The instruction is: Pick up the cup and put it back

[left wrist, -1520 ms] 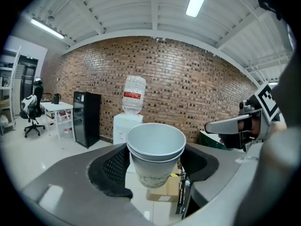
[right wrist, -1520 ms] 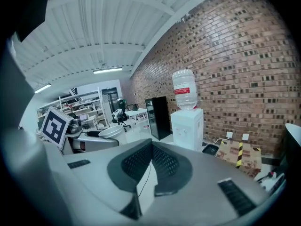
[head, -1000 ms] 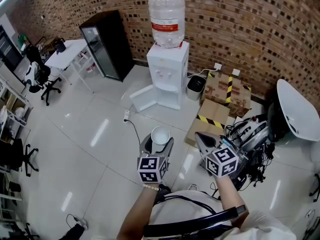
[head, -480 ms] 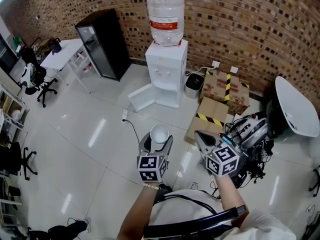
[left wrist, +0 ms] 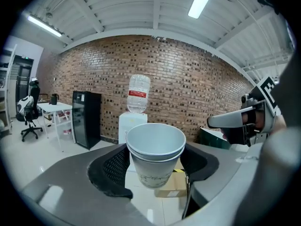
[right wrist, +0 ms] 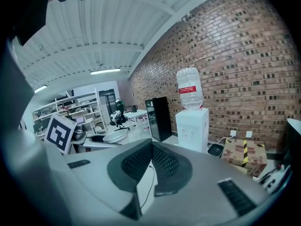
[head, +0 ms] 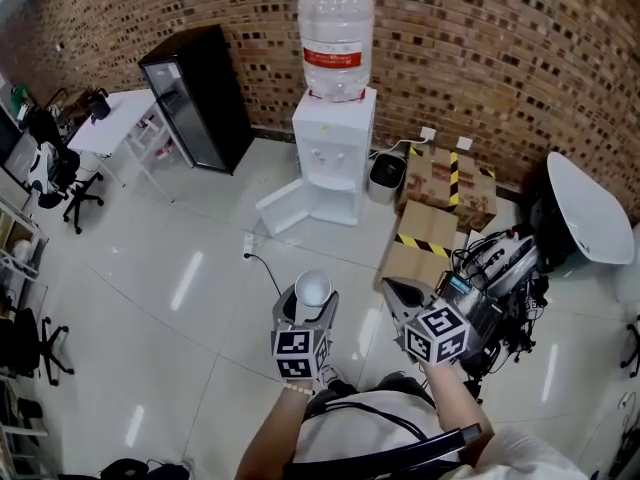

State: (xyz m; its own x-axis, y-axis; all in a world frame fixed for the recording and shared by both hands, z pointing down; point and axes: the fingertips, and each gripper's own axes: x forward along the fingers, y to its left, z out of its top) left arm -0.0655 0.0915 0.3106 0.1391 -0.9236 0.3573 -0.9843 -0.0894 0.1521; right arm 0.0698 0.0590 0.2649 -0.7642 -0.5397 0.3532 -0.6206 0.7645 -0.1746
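Observation:
A white paper cup [head: 313, 288], which looks like two cups nested one in the other, stands upright between the jaws of my left gripper [head: 309, 304]. In the left gripper view the cup [left wrist: 155, 154] fills the middle, with the black pads [left wrist: 110, 171] against its sides, so the left gripper [left wrist: 155, 166] is shut on it. It is held in the air above the white floor. My right gripper [head: 392, 292] hovers to the cup's right; its jaws meet with nothing in them [right wrist: 151, 147]. A white water dispenser [head: 335, 158] with a bottle on top stands ahead by the brick wall.
A black cabinet [head: 195, 93] and a white table [head: 110, 128] stand at the left. Cardboard boxes [head: 450, 183] and a small bin [head: 384, 176] sit right of the dispenser. Tangled cables [head: 495, 268] and a white round chair [head: 590, 208] lie at the right. A cord [head: 262, 263] crosses the floor.
Both grippers sit slightly lower in the head view and the room has shifted a little. The left gripper still holds the cup upright; the right stays shut.

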